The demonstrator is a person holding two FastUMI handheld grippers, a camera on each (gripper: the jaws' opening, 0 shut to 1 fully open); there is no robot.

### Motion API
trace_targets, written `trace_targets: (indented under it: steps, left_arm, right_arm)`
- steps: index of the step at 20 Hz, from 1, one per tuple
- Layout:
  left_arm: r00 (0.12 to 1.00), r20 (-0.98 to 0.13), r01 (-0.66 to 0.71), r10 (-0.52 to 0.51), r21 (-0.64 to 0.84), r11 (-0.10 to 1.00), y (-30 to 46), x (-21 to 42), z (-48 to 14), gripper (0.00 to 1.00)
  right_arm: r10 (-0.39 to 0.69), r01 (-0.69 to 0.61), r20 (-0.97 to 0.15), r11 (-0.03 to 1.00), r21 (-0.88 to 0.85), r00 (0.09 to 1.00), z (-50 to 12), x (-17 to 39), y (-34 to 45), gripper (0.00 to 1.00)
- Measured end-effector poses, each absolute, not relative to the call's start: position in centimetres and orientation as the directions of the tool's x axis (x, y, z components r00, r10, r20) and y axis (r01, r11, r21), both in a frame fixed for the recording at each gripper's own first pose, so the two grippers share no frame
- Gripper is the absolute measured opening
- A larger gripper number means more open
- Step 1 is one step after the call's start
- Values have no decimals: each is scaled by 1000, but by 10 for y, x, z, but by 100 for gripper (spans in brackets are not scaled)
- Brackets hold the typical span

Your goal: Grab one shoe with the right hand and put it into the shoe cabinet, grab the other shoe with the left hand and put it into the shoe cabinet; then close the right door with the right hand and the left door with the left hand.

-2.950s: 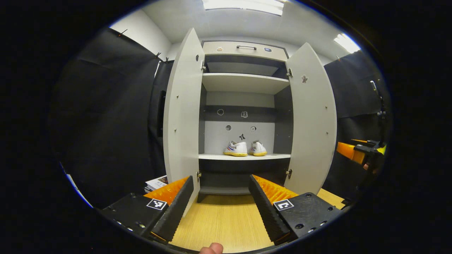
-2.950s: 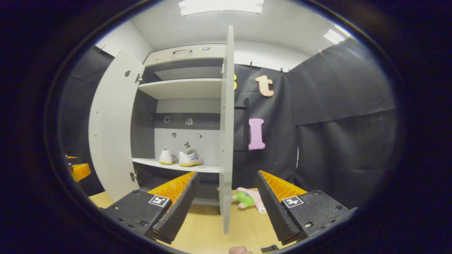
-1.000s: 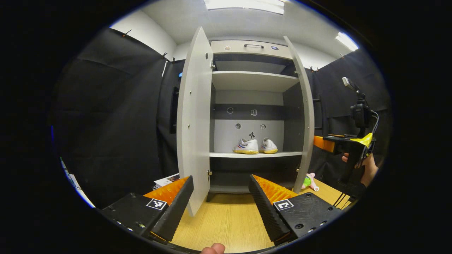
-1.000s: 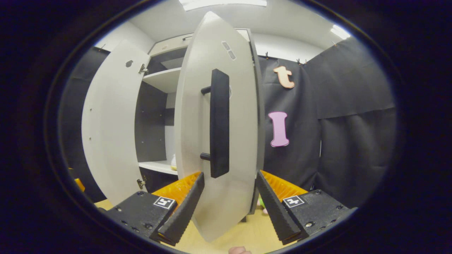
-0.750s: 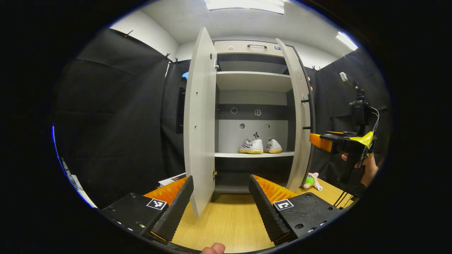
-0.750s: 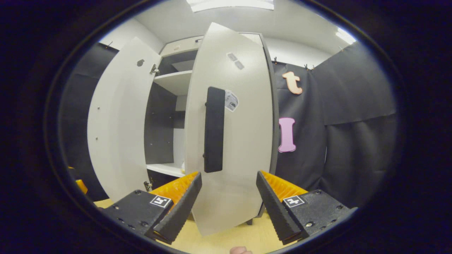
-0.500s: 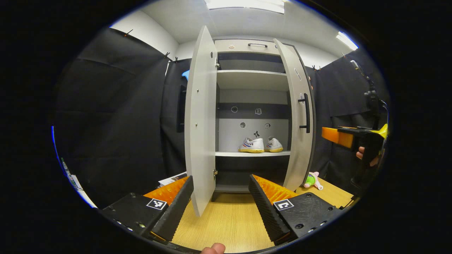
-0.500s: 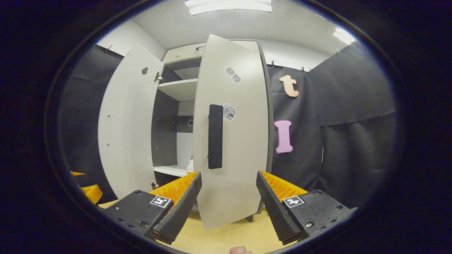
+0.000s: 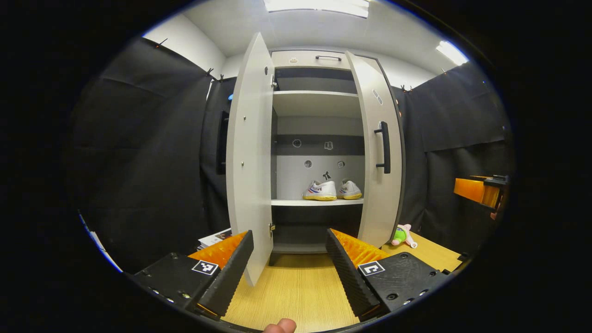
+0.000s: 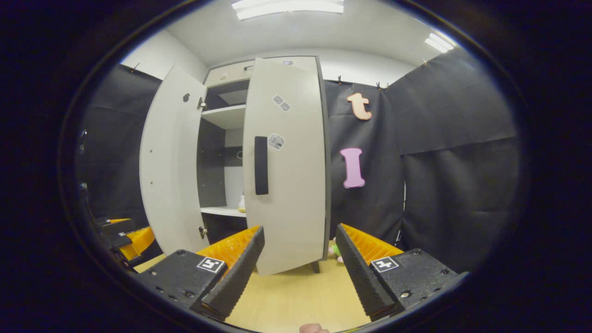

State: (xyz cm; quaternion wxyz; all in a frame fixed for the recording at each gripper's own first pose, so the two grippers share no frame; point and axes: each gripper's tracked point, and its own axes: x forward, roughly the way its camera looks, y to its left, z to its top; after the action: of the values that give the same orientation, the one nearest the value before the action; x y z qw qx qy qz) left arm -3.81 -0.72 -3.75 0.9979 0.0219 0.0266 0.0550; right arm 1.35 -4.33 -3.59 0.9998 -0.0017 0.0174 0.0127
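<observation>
The shoe cabinet (image 9: 317, 152) is the landmark here. Its left door (image 9: 247, 157) stands wide open, nearly edge-on in the left gripper view. Inside, the two white shoes (image 9: 332, 190) sit side by side on the middle shelf (image 9: 317, 202), toes outward. Its right door (image 9: 380, 152) hangs partly closed, black handle (image 9: 384, 147) facing out, with a gap left at the opening. A small plush toy (image 9: 401, 235) lies on the wooden floor (image 9: 296, 296) just right of the cabinet's foot.

The shoes look placed, so the doors remain, by my reading. One risk: the right door may not be fully home, and if the left one swings in first or fast, the two edges could clash or bounce back. The left door's free edge is also close to the left gripper (image 9: 289, 273), so a careless sweep could knock it instead of pushing it.

The left gripper is spread wide, holding and touching nothing. The right gripper (image 10: 299, 266) is likewise wide apart and empty, clear of the right door.
</observation>
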Motion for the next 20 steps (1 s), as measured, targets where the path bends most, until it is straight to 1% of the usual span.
trace_targets:
  steps: [3,4,7,8,12,14,16,18,20]
  left_arm:
    - [993,-27,-114,116,42,993,4,-39,-23,94]
    - [990,-9,-140,140,47,989,18,-41,-13,95]
    - [967,63,-250,245,103,963,78,-42,20,95]
    - [959,66,-280,274,108,954,100,-40,25,95]
    - [929,22,-370,369,75,926,172,-6,23,95]
    - [913,-32,-405,407,64,912,195,14,8,95]
    - [923,-87,-374,374,19,927,201,35,-8,94]
    - [936,-98,-341,338,-19,940,194,47,-12,94]
    - [939,-90,-335,333,-8,942,193,50,-12,94]
  right_arm:
    - [36,-35,-33,999,15,999,-37,8,-42,100]
    - [40,-40,-31,999,17,999,-38,7,-41,100]
    - [58,-58,-22,998,22,998,-37,5,-36,100]
    - [65,-65,-17,998,22,998,-35,4,-34,100]
    - [99,-99,-1,995,28,995,-32,1,-23,100]
    - [107,-107,1,994,28,994,-32,-1,-21,100]
    - [105,-105,-4,994,27,994,-35,-2,-21,100]
    - [93,-93,-9,995,24,996,-37,-2,-25,100]
    - [82,-81,-14,996,23,997,-37,0,-27,100]
